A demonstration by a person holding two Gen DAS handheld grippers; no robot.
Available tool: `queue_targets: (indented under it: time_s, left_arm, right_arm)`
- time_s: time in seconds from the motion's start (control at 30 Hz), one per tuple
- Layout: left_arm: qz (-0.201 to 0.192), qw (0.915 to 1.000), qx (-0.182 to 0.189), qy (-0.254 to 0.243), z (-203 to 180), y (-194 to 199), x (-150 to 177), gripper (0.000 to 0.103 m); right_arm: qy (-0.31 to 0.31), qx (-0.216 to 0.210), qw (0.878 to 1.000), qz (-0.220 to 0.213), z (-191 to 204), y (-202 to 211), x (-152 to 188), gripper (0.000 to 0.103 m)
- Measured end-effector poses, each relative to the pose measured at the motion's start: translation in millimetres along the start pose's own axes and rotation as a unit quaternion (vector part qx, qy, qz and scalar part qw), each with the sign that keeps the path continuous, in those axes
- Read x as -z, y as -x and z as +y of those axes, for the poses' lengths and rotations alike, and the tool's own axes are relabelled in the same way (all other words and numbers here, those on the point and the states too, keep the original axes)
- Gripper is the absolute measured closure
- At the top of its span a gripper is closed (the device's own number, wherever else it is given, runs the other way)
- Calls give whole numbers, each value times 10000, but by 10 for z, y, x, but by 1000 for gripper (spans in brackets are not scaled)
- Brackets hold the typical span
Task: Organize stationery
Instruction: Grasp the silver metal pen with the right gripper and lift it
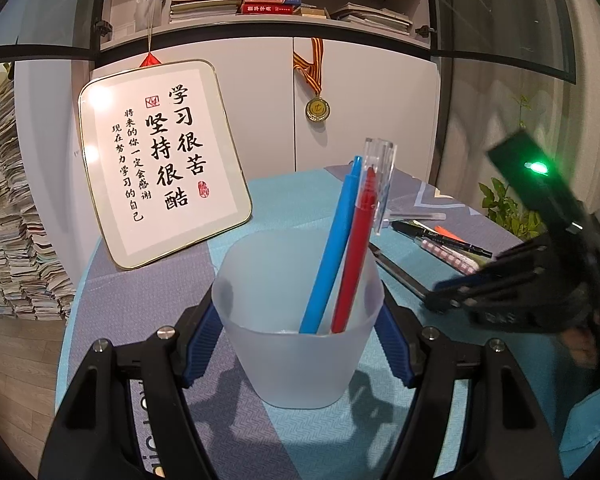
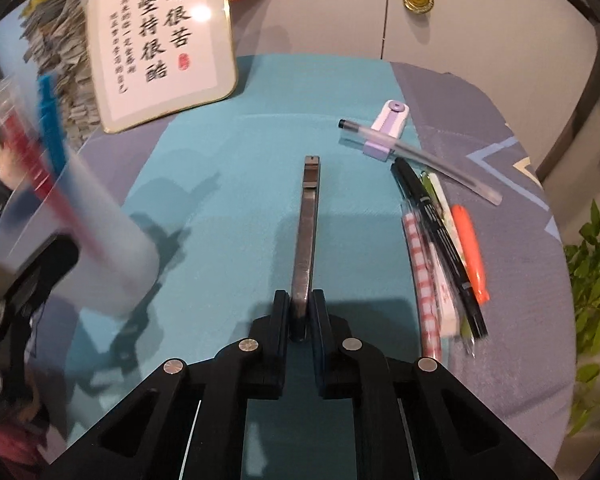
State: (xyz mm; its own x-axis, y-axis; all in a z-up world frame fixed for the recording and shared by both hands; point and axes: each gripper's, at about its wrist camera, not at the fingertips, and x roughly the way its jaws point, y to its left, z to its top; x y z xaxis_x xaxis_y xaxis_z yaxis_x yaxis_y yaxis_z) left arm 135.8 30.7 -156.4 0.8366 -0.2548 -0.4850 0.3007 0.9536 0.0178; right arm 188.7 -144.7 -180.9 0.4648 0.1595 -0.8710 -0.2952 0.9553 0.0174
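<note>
Left hand-held gripper [image 1: 298, 320]: clamped around cup [image 1: 296, 320].
Right hand-held gripper [image 2: 300, 316]: pinching metal bar [image 2: 308, 232] by one end; may pivot, slip.

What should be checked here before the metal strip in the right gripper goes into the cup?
1. Right gripper shut on the metal strip: ok.
2. Strip held at one end, pointing straight forward: ok.
3. Left gripper fingers on both sides of the frosted cup: ok; firmness cannot tell.
4. Cup upright with room beside the blue pen and red pen: ok.
5. Strip clear of the table: cannot tell.
6. Loose pens out of the path: ok.
</note>
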Motion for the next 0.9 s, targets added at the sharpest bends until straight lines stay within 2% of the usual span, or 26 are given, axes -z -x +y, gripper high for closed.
queue_targets:
  time_s: [0.1, 0.27, 0.33, 0.43, 0.47, 0.5, 0.67, 0.8, 0.9]
  left_arm:
    - [6, 10000, -11, 0, -3, -2, 1, 33]
    - [31, 10000, -15, 4, -4, -7, 4, 33]
    - [42, 10000, -22, 3, -6, -8, 6, 33]
    - [44, 10000, -25, -5, -7, -2, 9, 33]
    - [45, 10000, -21, -2, -1, -6, 5, 33]
    - [45, 10000, -18, 2, 2, -7, 4, 33]
    - [48, 10000, -14, 6, 2, -9, 3, 33]
    - [50, 10000, -21, -7, 3, -14, -1, 33]
    - [54, 10000, -20, -6, 1, -14, 0, 33]
  right_arm:
    - [211, 139, 9996, 161, 2, 125, 165, 92]
    - [353, 93, 9981, 490, -81, 360, 531, 92]
    - [411, 162, 9982, 406, -100, 439, 581, 92]
    - [451, 388, 9981, 182, -112, 504, 512, 77]
    - [402, 387, 9984, 86, -123, 510, 444, 64]
    - [363, 318, 9988, 11, -132, 514, 421, 60]
    - [189, 70, 9997, -130, -161, 394, 128, 60]
    - [126, -163, 9998, 9, -165, 266, 17, 60]
    - [65, -124, 9998, 135, -177, 151, -64, 60]
